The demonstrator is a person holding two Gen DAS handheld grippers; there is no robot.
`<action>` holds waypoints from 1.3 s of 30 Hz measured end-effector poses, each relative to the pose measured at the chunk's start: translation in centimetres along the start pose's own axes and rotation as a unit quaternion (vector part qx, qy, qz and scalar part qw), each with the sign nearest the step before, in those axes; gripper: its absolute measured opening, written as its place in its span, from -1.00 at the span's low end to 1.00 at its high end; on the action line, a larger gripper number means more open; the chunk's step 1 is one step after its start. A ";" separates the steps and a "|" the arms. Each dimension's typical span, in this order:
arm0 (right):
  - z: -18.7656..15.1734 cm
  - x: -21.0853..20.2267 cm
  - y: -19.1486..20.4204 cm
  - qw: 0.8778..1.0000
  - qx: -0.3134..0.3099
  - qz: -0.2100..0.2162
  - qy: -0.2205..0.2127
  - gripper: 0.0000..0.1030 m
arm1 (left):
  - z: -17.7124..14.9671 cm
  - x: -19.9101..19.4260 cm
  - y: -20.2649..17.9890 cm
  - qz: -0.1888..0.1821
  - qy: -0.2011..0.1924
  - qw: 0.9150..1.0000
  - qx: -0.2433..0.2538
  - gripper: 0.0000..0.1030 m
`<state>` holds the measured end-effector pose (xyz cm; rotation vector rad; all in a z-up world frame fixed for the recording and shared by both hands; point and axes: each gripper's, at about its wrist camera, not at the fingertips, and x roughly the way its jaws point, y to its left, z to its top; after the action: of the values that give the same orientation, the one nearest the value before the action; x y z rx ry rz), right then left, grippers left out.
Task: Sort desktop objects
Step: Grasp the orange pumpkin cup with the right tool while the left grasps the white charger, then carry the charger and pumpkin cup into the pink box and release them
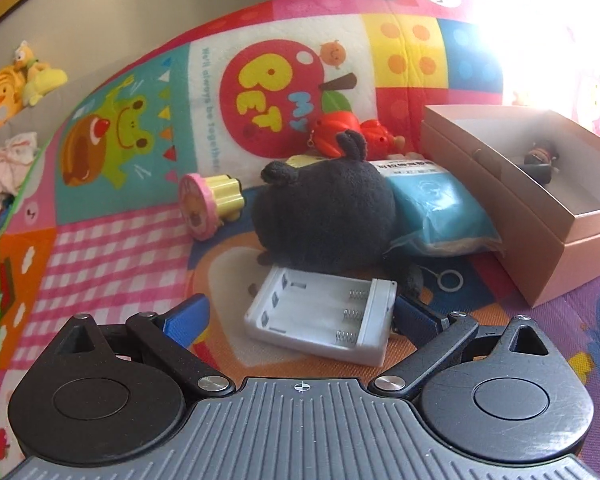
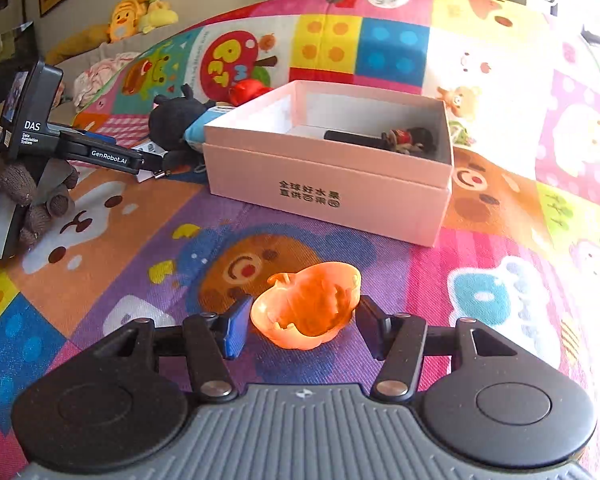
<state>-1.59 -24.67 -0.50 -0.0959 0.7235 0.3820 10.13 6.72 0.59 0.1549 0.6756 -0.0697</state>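
Observation:
In the left wrist view my left gripper (image 1: 302,318) stands open around a white empty battery holder (image 1: 320,316) that lies on the play mat. The right blue pad is against the holder's end and the left pad stands clear of it. In the right wrist view my right gripper (image 2: 304,326) is shut on an orange see-through pumpkin-shaped shell (image 2: 306,304), held just over the mat. Ahead of it stands an open pink box (image 2: 328,184) with a small figurine (image 2: 410,140) and a black stick inside.
Behind the battery holder lie a black plush (image 1: 324,216), a blue packet (image 1: 440,208), a pink and yellow stamp toy (image 1: 208,204), a red toy (image 1: 340,128) and a small key ring (image 1: 450,280). The pink box (image 1: 540,208) stands at the right. A knit-gloved hand (image 2: 28,196) holds the left tool.

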 end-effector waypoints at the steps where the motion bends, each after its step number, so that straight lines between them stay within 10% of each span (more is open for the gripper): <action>1: -0.2 0.0 -0.1 1.000 0.004 0.000 -0.007 0.10 | 0.1 0.2 0.1 -0.006 0.006 1.000 -0.009 0.97; 5: -0.2 0.2 0.2 1.000 0.008 0.006 -0.016 0.29 | 0.3 -0.2 0.3 -0.009 0.019 0.999 -0.037 0.60; 15: -0.2 -0.4 0.3 1.000 0.008 0.007 -0.029 0.68 | -2.8 -5.7 -3.4 0.001 0.034 0.997 -0.067 0.62; 25: -0.2 -0.3 -0.2 0.999 0.028 -0.010 -0.027 0.93 | -5.9 -9.2 -7.8 -0.108 0.044 0.992 -0.055 0.99; 39: 0.0 0.7 -0.3 0.999 0.039 -0.022 0.007 1.00 | -3.6 -6.4 -6.9 -0.078 0.039 0.987 -0.138 1.00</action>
<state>-0.96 -24.76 -1.01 -0.0418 0.7476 0.3103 2.17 0.62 1.02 -0.1637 0.7677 -0.1204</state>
